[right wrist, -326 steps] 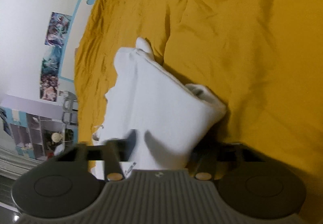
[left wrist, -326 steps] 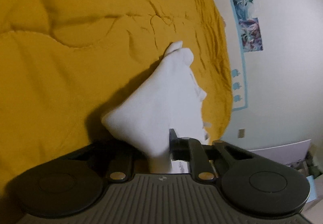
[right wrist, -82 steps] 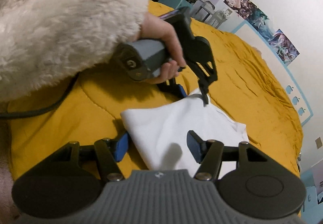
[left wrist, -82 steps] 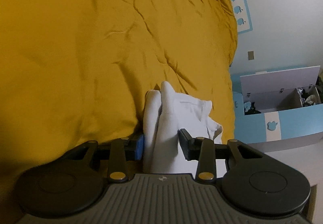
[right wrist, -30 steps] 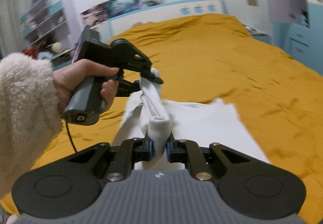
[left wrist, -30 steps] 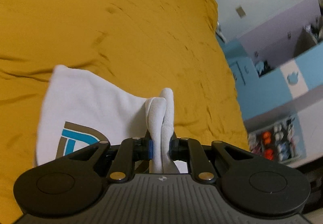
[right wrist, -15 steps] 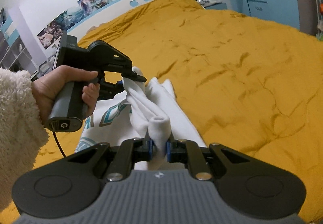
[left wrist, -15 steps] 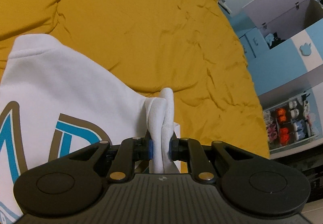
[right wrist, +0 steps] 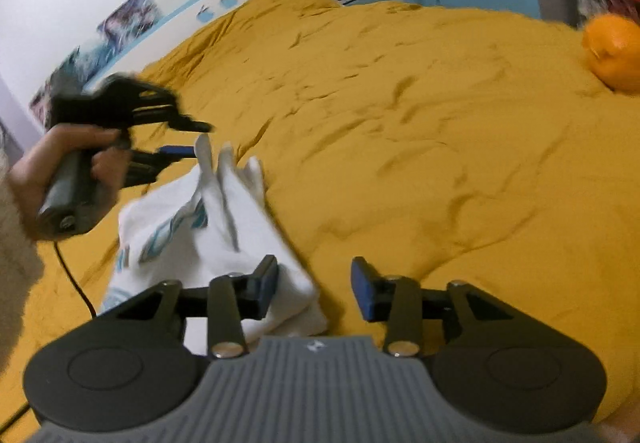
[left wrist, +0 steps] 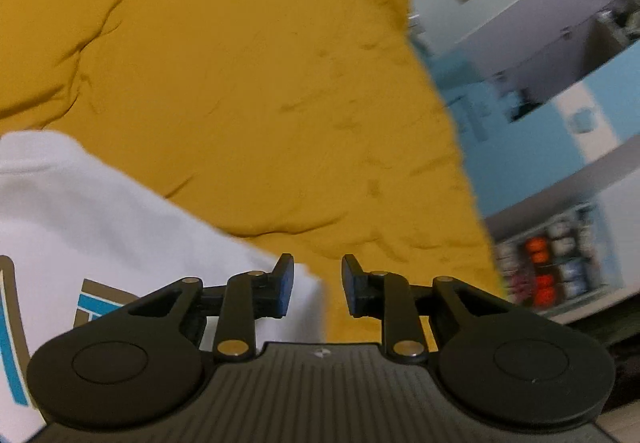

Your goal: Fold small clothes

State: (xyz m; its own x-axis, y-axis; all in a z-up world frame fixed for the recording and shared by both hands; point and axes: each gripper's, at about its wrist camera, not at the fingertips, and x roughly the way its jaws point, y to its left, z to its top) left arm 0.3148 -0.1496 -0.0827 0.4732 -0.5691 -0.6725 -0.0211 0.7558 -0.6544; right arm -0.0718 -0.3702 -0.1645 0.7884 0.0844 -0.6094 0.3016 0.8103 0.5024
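A white garment point(right wrist: 192, 227) with a blue and brown print lies folded on the yellow bedspread point(right wrist: 400, 123); its far corners still stand up in peaks. In the right wrist view my right gripper point(right wrist: 315, 287) has its jaws opening, with the near fold of the cloth beside and under its left finger and nothing pressed between the pads. A hand holds my left gripper point(right wrist: 192, 139) just past the far corners, jaws opening and free of the cloth. Seen from the left wrist, the left gripper point(left wrist: 316, 285) has bare bedspread between its fingers and the garment point(left wrist: 80, 227) to its left.
An orange round object point(right wrist: 616, 51) rests on the bed at the far right. A black cable point(right wrist: 76, 283) trails from the left gripper's handle. Blue cabinets point(left wrist: 540, 147) and shelving point(left wrist: 552, 263) stand past the bed's edge. Posters point(right wrist: 128, 19) hang on the wall.
Both grippers were shut on bunched white fabric half a second ago; both have let go and stand open. The garment has dropped onto the bedspread, and the right gripper has sunk lower.
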